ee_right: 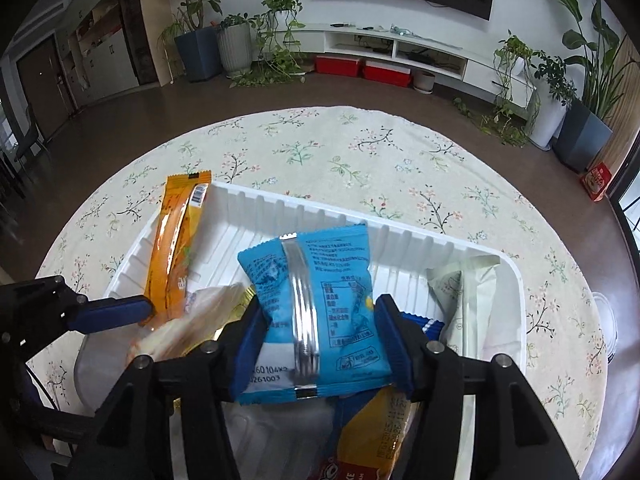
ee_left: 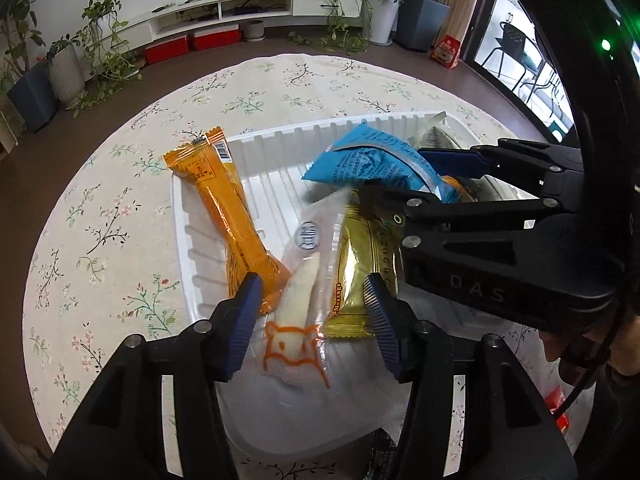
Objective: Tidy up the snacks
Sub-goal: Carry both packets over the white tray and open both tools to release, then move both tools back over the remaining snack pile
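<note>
A white ribbed plastic tray [ee_left: 280,140] [ee_right: 400,236] sits on the floral tablecloth and holds several snack packs. My left gripper [ee_left: 314,300] is shut on a clear pack with a white rice cracker [ee_left: 300,300], beside a gold pack [ee_left: 356,264]. A long orange pack [ee_left: 228,208] [ee_right: 176,248] leans on the tray's left rim. My right gripper [ee_right: 320,316] is shut on a blue snack pack [ee_right: 320,300] [ee_left: 368,160] and holds it above the tray. A cream pack [ee_right: 464,292] lies at the tray's right end.
An orange-yellow pack [ee_right: 372,432] lies under the right gripper. The round table [ee_right: 360,148] has bare cloth beyond the tray. A clear lid [ee_right: 604,320] lies near the table's right edge. Potted plants and a TV cabinet stand behind.
</note>
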Tool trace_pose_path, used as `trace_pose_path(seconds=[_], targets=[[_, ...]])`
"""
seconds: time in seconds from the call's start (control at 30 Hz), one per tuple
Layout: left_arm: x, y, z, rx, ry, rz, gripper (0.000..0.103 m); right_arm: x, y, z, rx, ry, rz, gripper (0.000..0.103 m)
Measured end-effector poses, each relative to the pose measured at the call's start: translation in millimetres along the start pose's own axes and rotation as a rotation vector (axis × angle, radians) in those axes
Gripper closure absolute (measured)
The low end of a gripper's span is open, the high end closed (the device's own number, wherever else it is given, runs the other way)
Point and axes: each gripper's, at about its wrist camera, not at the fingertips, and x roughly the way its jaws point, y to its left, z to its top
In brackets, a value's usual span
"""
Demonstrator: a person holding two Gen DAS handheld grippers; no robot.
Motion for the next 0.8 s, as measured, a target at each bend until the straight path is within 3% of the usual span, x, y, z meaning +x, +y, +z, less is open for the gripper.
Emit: trace_pose_path(seconds=[0.43, 0.57, 0.63, 0.7, 0.8], targets=[[-21, 1, -10, -0.022, -0.031, -0.02, 0.05, -21, -6, -7, 0.021, -0.025, 0.018, 0.029], [-45, 6, -19, -0.052, -0.068, -0.039, 0.027, -45, -15, -12, 0.045, -0.078, 0.039, 0.026], [-60, 8, -26, -0.061, -0.093, -0.039, 0.006, -63, -23, -19, 0.068, -0.12, 0.055, 0.018], [-80, 9, -37, -0.062, -0.141, -0.037, 0.0, -81, -30, -28, 0.098, -0.166, 0.072, 0.015], [-109, 7, -57, -0.062, -0.202, -0.01, 0.0, -111, -46, -48, 0.158, -0.231, 0.093, 0.011]])
